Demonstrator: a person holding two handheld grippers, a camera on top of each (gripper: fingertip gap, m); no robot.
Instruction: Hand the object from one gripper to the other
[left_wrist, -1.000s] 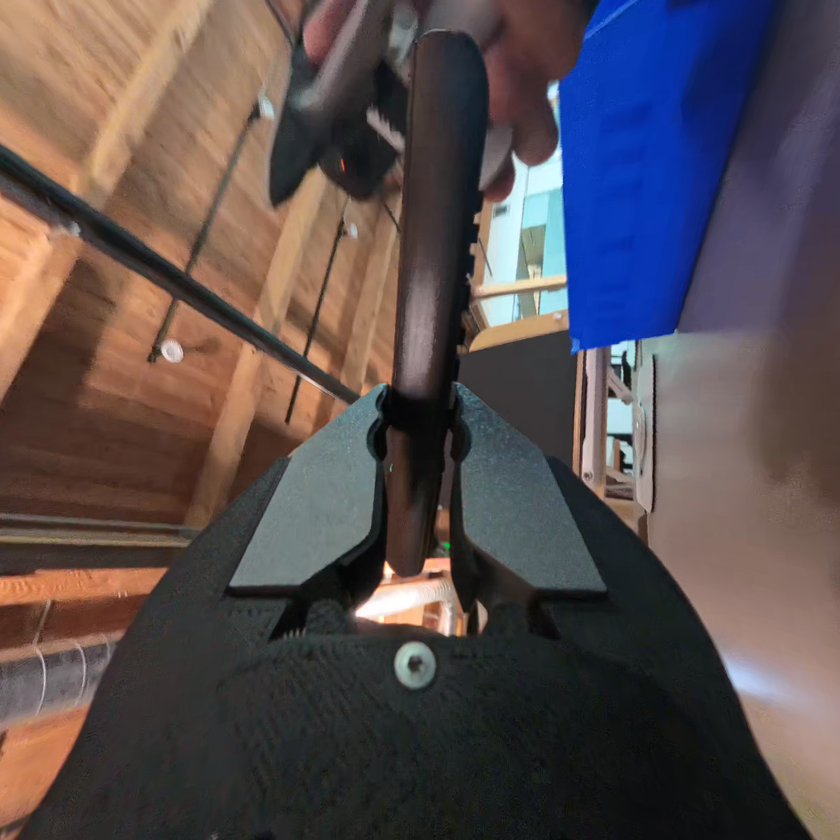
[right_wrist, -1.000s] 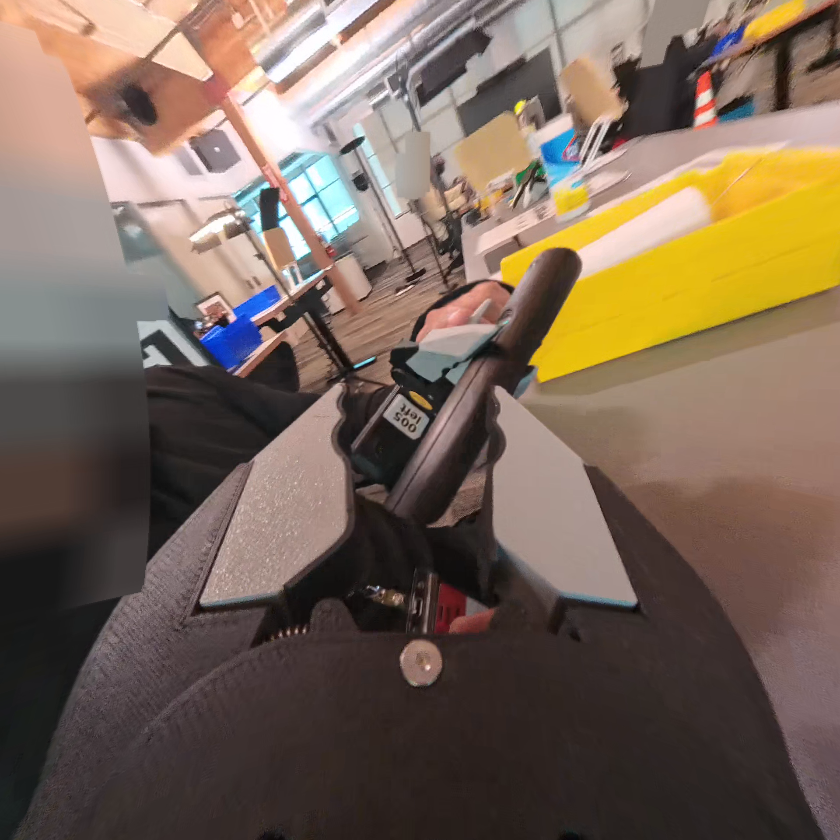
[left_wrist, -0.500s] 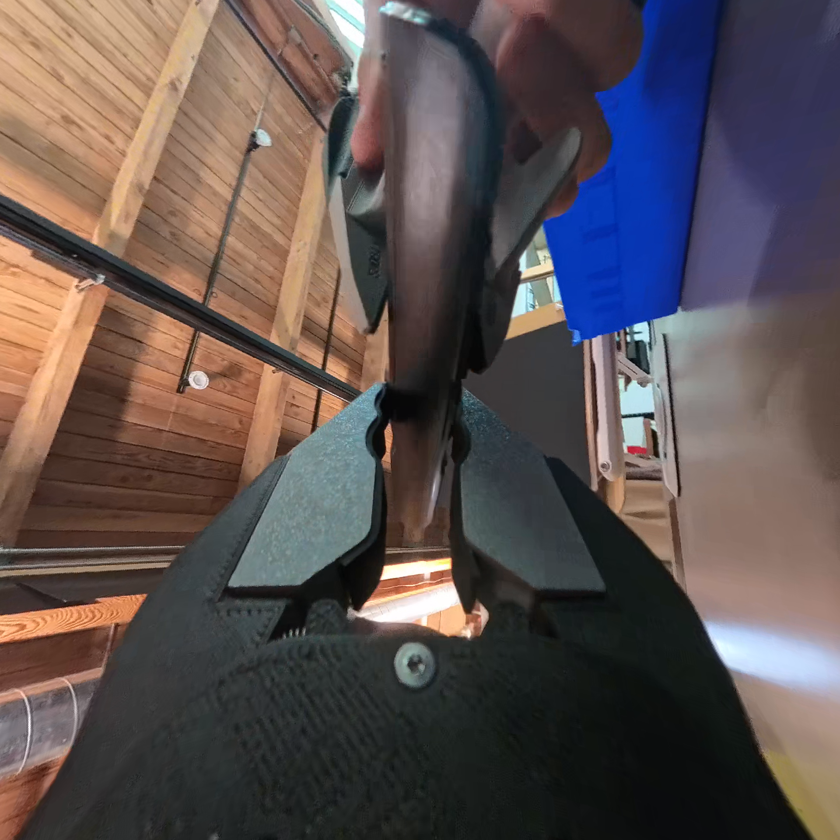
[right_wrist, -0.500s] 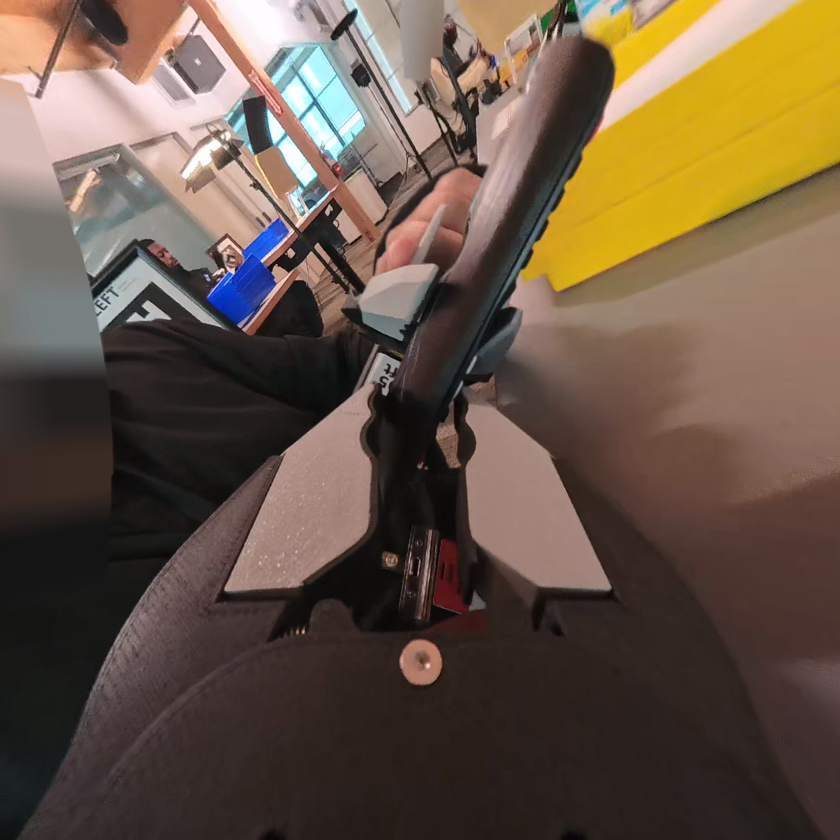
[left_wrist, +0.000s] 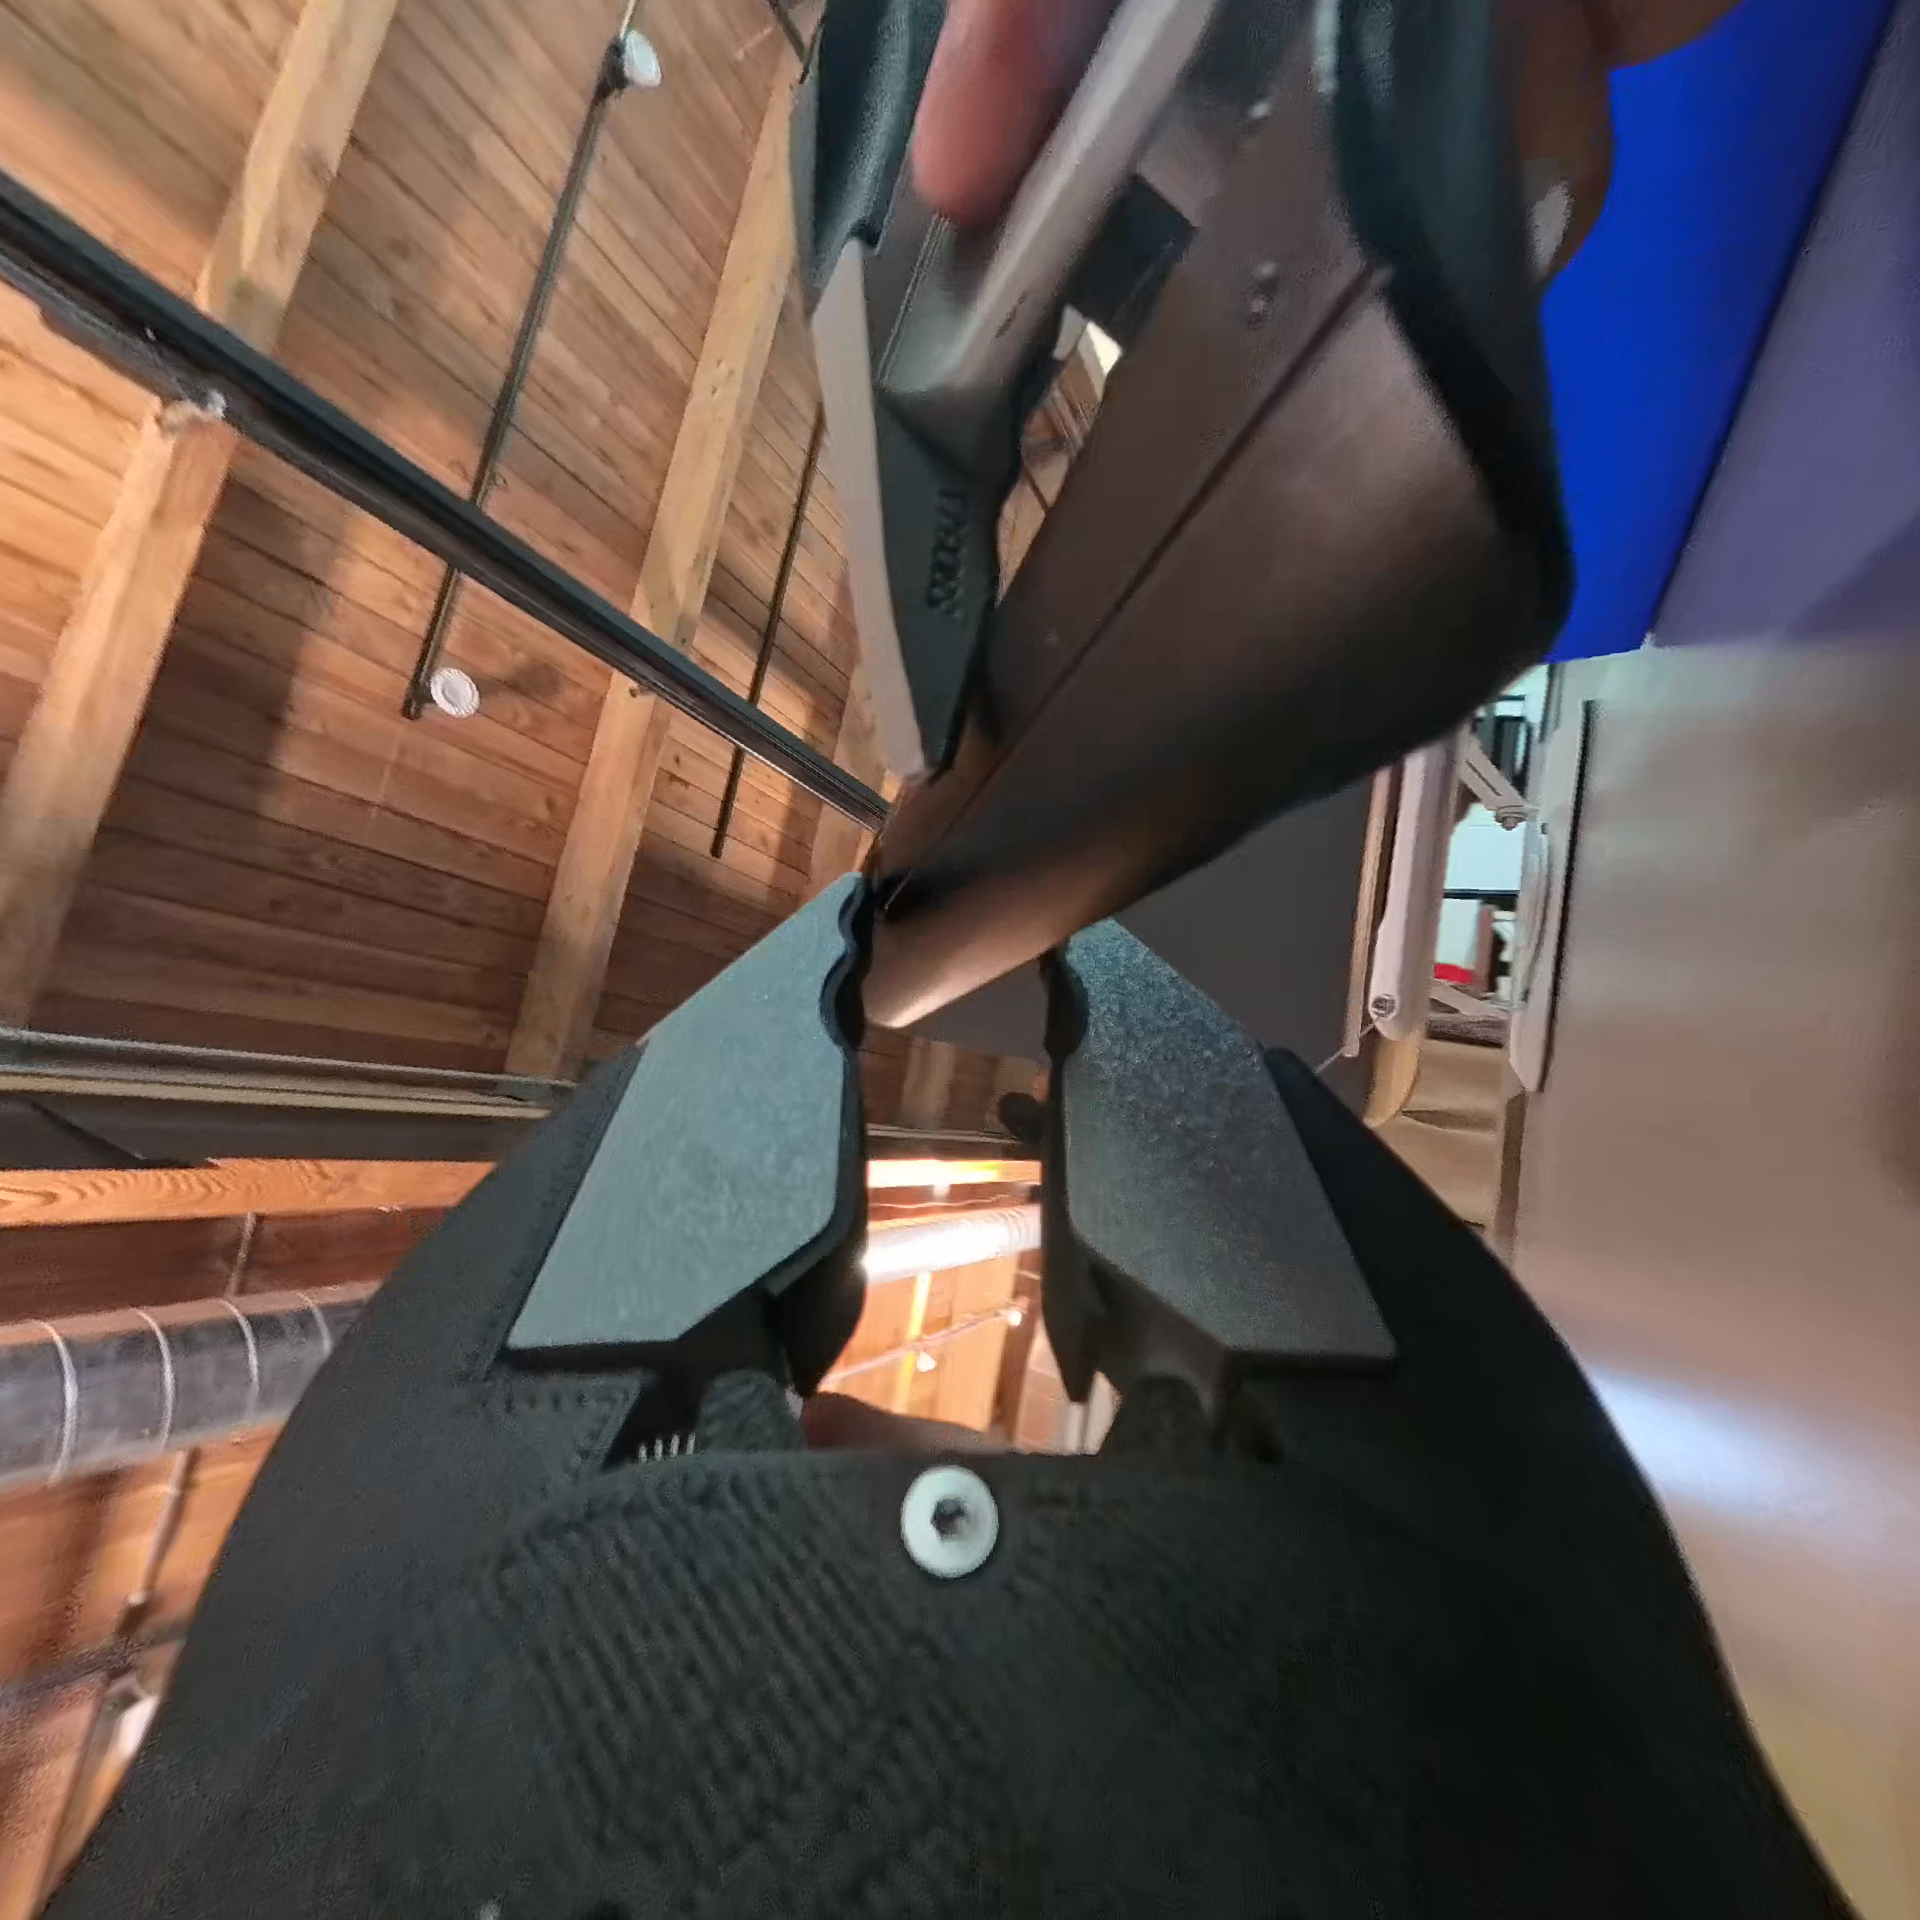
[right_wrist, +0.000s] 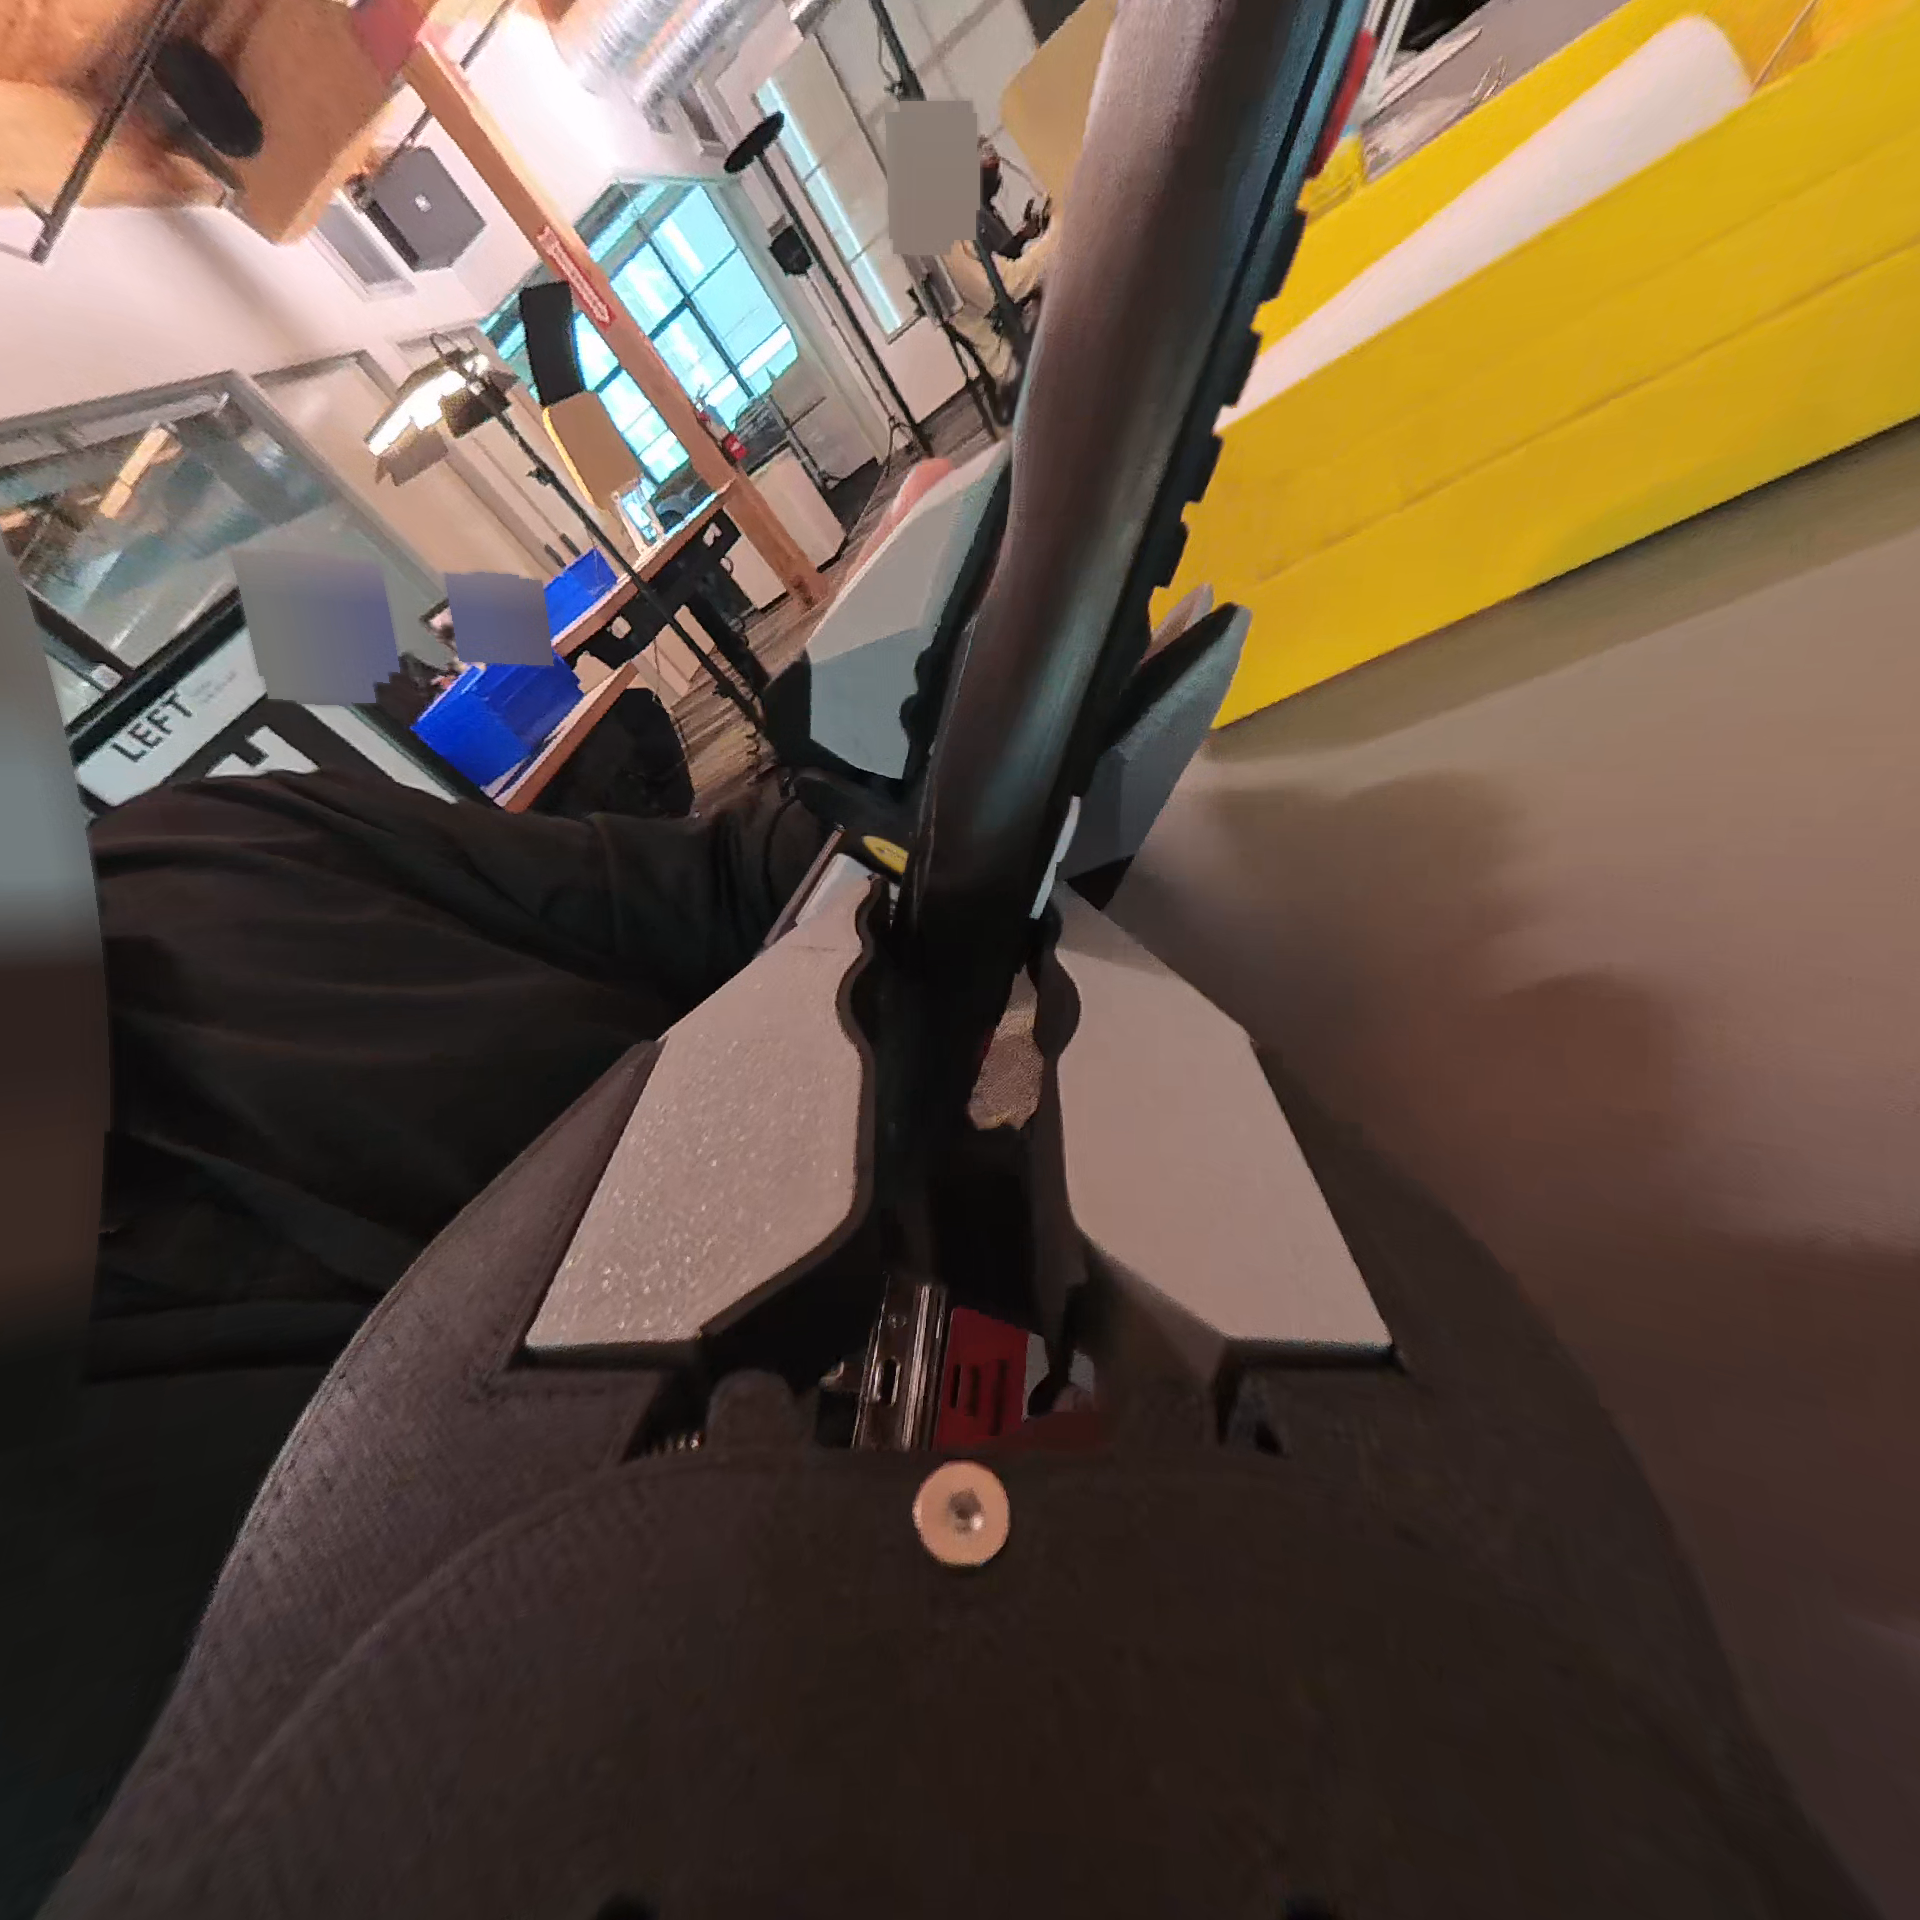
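The object is a long dark remote-like bar (right_wrist: 1101, 468). My right gripper (right_wrist: 961, 935) is shut on its lower part, and the bar rises steeply away from it. My left gripper (left_wrist: 956, 935) points up at the ceiling with its jaws slightly apart. Only the bar's rounded end (left_wrist: 1247, 623) sits between its tips, tilted and touching the left finger. In the left wrist view the right gripper's fingers (left_wrist: 935, 540) clamp the bar just above, under a hand. In the right wrist view the left gripper's grey fingers (right_wrist: 883, 655) flank the bar farther up.
A yellow bin (right_wrist: 1558, 364) holding a white roll (right_wrist: 1507, 177) stands on the grey table (right_wrist: 1558, 935) to the right. A black sleeve (right_wrist: 364, 987) lies at the left. A blue bin (left_wrist: 1704, 312) and the wooden ceiling (left_wrist: 312, 520) fill the left wrist view. Left tips to right tips: about 7 cm.
My right gripper closed on the bar, which has slid out of my left gripper until only its end is between the tips. The left jaws have parted a little and the bar has tilted.
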